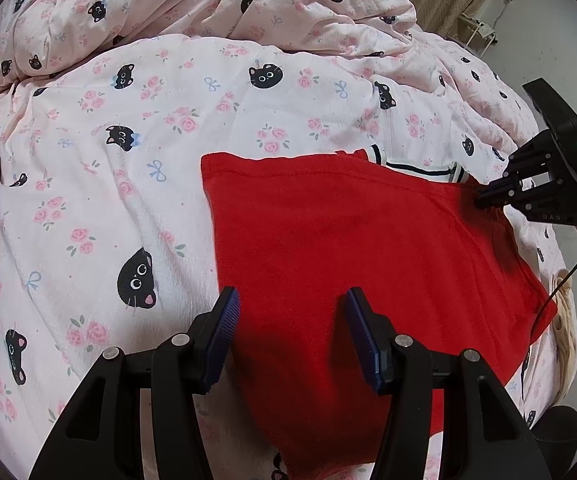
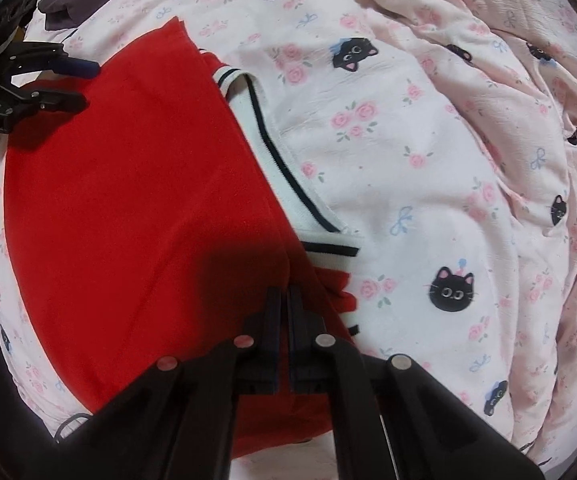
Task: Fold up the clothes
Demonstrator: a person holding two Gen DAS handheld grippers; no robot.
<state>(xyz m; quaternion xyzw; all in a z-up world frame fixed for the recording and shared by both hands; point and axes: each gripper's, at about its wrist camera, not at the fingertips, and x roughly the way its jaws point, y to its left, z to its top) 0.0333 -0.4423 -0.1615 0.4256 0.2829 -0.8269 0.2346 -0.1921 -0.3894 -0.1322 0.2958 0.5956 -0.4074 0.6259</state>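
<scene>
A red shirt [image 1: 348, 248] with a white, dark-striped collar [image 2: 272, 160] is lying folded flat on the bed's pink cat-print quilt [image 1: 128, 200], near the quilt's front edge. The right gripper [image 2: 284, 296] is pointing down at the shirt's collar end, its jaws pressed together with a thin fold of red cloth pinched between them. The left gripper [image 1: 288, 320] is hovering over the shirt's opposite end, its jaws standing apart and gripping nothing.
</scene>
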